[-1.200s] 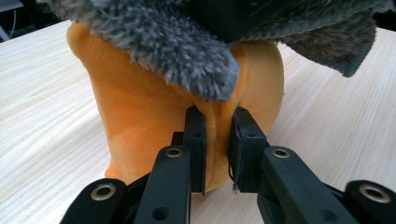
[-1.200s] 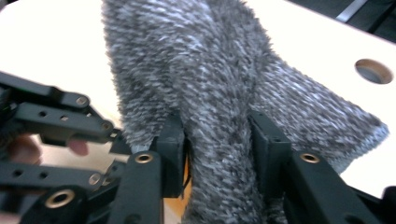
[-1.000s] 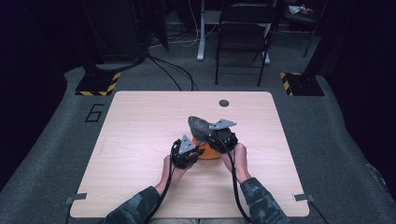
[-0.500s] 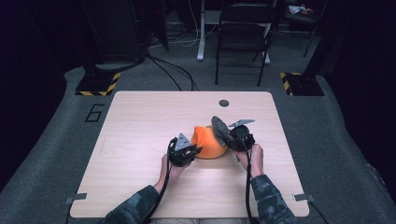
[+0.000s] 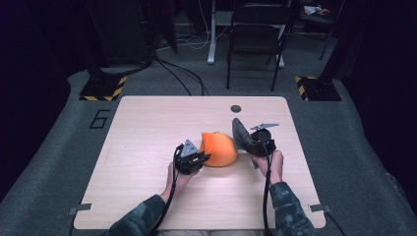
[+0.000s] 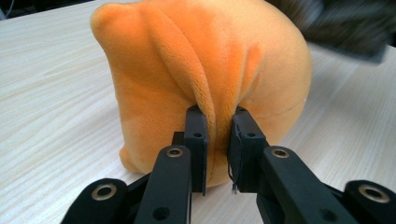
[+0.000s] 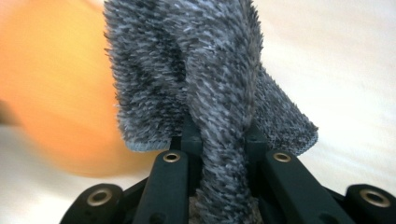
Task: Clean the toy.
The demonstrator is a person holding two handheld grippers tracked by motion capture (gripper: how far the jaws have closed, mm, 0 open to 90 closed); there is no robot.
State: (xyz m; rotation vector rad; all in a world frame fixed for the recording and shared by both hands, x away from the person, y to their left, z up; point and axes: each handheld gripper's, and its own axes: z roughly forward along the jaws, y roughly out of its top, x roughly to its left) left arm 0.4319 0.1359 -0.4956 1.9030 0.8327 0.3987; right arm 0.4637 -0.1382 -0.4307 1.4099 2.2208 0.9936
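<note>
The high view looks forward and down over the whole bench (image 5: pixel 147 147) from the person's side. Each claw view sits very close behind its own jaws; both share the orange cushion (image 6: pixel 205 70), at 12 o'clock for the left, 9 o'clock for the right.

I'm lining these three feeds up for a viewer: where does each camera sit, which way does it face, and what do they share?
High view: above the person's side, facing forward and down on the wooden table; forearms, left gripper and right gripper show.
Left gripper view: on the left gripper, facing the orange plush toy pinched between its jaws.
Right gripper view: on the right gripper, facing the grey fuzzy cloth it clamps.
Shared: both gripper views catch the orange toy.
</note>
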